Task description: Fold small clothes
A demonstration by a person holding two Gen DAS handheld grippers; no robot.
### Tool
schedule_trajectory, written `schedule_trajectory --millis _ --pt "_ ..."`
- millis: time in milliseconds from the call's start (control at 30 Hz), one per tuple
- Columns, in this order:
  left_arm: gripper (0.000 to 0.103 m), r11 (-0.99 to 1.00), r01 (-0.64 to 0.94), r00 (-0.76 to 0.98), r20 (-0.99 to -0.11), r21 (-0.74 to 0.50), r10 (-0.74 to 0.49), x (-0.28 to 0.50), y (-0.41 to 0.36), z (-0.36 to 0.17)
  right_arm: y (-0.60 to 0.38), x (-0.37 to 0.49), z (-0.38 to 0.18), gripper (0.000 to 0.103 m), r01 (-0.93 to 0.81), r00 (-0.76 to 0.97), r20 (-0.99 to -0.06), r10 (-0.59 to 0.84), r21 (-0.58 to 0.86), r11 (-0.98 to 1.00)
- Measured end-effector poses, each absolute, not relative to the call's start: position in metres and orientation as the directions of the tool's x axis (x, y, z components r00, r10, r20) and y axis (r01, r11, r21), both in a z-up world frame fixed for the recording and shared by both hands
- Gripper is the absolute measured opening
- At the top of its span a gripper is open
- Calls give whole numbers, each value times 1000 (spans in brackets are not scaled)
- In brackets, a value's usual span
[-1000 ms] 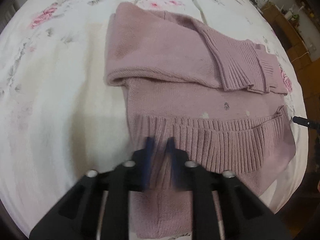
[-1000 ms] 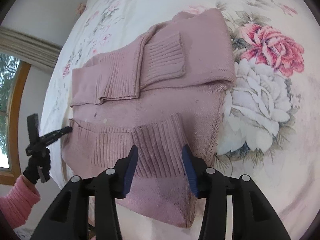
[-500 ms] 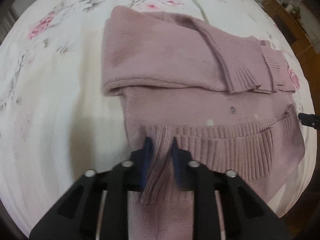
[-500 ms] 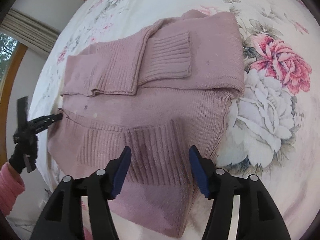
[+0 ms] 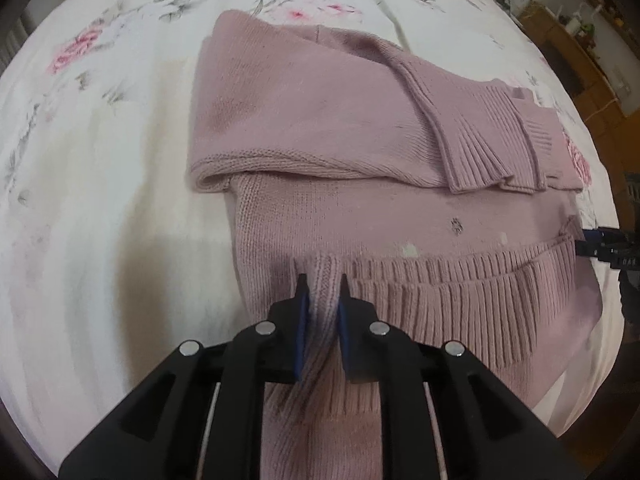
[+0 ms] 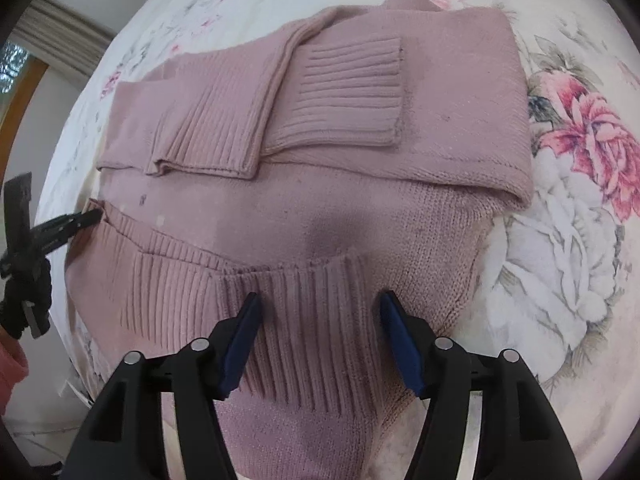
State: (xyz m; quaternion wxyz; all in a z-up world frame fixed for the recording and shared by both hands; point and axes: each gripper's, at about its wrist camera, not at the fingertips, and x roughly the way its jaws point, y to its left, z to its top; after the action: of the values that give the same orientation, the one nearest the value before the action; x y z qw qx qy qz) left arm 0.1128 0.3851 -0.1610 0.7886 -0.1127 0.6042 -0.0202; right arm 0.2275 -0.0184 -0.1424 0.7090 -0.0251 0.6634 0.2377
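A dusty-pink knit sweater [image 5: 320, 128] lies on the flowered bedsheet [image 5: 100, 160], both sleeves folded across its body and their ribbed cuffs [image 6: 344, 92] overlapping. Its ribbed hem [image 5: 440, 288] is turned up over the near part. My left gripper [image 5: 323, 282] is shut on the left end of that hem, and a ridge of rib stands pinched between its blue pads. In the right wrist view the left gripper [image 6: 80, 218] shows at the hem's far corner. My right gripper [image 6: 320, 304] is open, its fingers straddling the hem's other end [image 6: 312, 312] just above the knit.
The sheet [image 6: 560, 240] carries large rose prints right of the sweater. A gloved hand [image 6: 24, 300] with a pink sleeve holds the left gripper at the bed's edge. Wooden furniture [image 5: 580, 52] stands beyond the bed, a window frame [image 6: 20, 92] on the other side.
The left gripper has pushed forward along the hem and tightened on it, raising a fold of rib. The right gripper has opened wider and come closer over the hem.
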Motion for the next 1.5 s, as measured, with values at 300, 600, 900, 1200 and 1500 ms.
schedule_trajectory --millis 300,600,900,1200,1500 --pt "9 972 -86 334 -926 -218 -178 103 380 -142 -29 220 -134 11 -334 -16 -925 380 363 870" --pt "8 963 -66 474 -857 -262 -201 82 382 -81 -51 197 -79 9 -345 55 -887 458 414 842" --pt "8 953 -87 614 -769 -290 -178 134 388 -31 -80 238 -33 9 -233 201 -801 564 520 822" --pt "8 970 -96 670 -735 -223 -103 208 393 -30 -66 310 -22 9 -225 310 -801 512 462 858" --pt "8 979 -144 573 -818 -145 -37 253 397 -93 -39 368 -70 9 -199 290 -877 384 338 920"
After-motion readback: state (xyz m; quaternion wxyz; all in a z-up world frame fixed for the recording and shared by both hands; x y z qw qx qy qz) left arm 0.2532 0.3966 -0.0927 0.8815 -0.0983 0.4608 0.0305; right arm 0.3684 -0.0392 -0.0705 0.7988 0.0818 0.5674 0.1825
